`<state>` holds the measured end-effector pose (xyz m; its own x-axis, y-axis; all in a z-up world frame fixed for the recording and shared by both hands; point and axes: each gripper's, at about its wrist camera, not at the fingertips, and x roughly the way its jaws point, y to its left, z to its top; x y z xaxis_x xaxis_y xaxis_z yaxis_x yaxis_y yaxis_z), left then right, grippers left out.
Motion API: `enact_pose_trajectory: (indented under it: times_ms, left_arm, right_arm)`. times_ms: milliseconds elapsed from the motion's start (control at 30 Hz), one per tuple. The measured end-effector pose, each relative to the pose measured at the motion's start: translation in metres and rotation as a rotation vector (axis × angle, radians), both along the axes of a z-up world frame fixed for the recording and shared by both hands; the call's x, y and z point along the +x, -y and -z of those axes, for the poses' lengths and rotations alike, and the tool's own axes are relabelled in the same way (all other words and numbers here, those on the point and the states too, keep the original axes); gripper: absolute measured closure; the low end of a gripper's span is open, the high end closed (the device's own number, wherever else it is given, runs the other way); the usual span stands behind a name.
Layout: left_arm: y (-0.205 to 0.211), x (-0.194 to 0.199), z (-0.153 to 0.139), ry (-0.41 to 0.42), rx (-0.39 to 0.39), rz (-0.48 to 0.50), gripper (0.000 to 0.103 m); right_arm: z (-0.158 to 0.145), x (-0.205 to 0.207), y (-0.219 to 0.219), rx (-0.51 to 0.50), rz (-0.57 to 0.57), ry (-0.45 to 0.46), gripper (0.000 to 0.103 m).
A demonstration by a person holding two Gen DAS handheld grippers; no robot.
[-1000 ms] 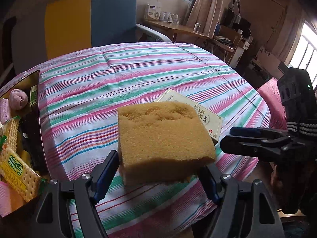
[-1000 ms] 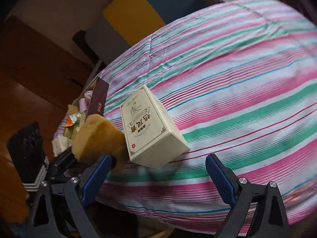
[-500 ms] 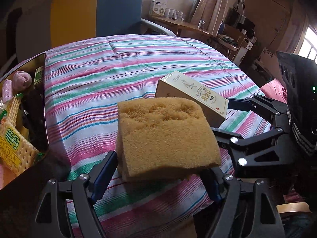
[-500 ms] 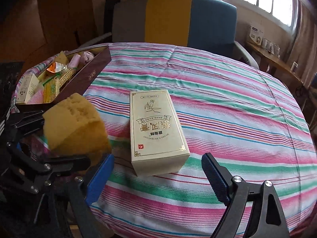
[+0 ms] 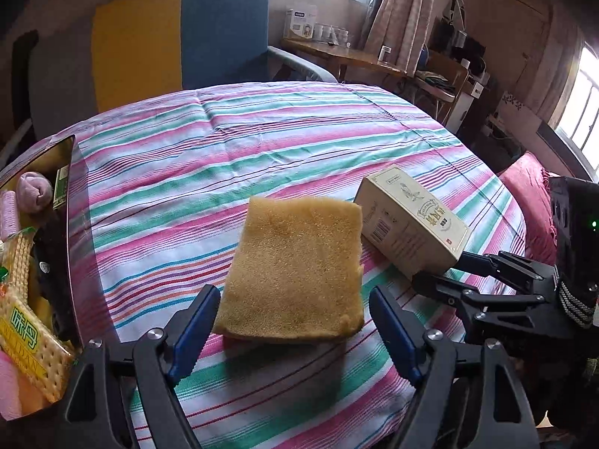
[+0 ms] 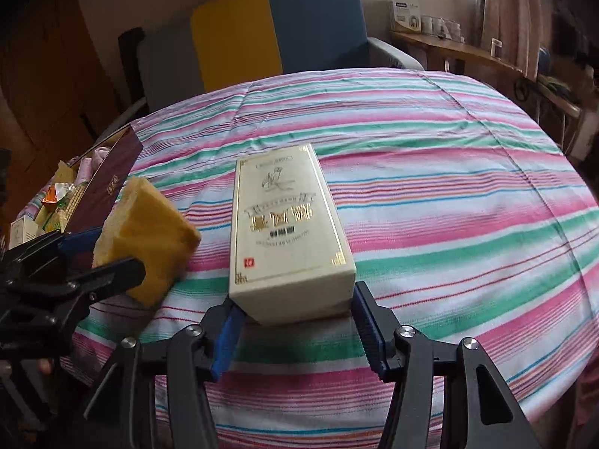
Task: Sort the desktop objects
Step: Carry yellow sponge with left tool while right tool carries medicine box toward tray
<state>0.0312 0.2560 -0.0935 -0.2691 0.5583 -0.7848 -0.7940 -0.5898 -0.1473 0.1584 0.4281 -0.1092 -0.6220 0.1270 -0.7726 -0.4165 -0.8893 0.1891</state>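
A yellow sponge (image 5: 295, 262) lies tilted between the fingers of my left gripper (image 5: 292, 292), just above its shadow on the striped cloth (image 5: 262, 131). The jaws are opening; a gap shows beside the right pad and neither pad presses on the sponge. In the right wrist view the sponge (image 6: 149, 239) sits at the left, between the left gripper's fingers (image 6: 112, 269). A cream box with gold print (image 6: 284, 224) lies lengthwise ahead of my right gripper (image 6: 295, 295). Its jaws are closing, and both blue pads touch the sides of the box's near end. The box (image 5: 411, 220) also shows right of the sponge.
A dark maroon storage box (image 5: 69, 224) stands at the table's left edge, holding a cracker pack (image 5: 22, 321) and pink items. A yellow and blue armchair (image 5: 179, 37) stands behind the round table. The table's near edge runs just below both grippers.
The left jaws have widened and the sponge, pinched before, now sits loose and lower. The right gripper swung round behind the cream box, and its jaws narrowed onto the near end.
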Motion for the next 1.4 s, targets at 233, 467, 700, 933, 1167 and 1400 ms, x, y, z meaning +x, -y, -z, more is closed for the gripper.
enact_pose_trajectory:
  times_ms: [233,467,700,933,1167,1400]
  left_arm:
    - [0.013,0.008,-0.011,-0.025,0.004,0.002,0.019]
    - [0.002,-0.016,-0.009,0.010,0.005,0.042,0.019]
    - [-0.010,-0.025,0.002,0.090,0.022,0.081,0.019]
    - [-0.016,-0.024,0.023,0.129,-0.031,0.035,0.020]
    - [-0.017,-0.018,0.027,0.101,-0.044,-0.008,0.019]
    - [-0.017,-0.005,0.021,0.014,-0.079,-0.041,0.024]
  right_arm:
    - [0.003,0.003,0.004,-0.045,0.006,-0.064,0.019]
    - [0.002,0.005,0.006,-0.022,0.016,-0.075,0.017]
    - [-0.004,0.002,0.002,0.005,0.028,-0.084,0.015]
    - [-0.005,-0.012,0.000,0.045,0.015,-0.076,0.015]
    - [-0.001,-0.024,0.000,0.084,-0.017,-0.057,0.023]
    - [0.008,-0.025,0.010,0.138,-0.043,-0.011,0.048]
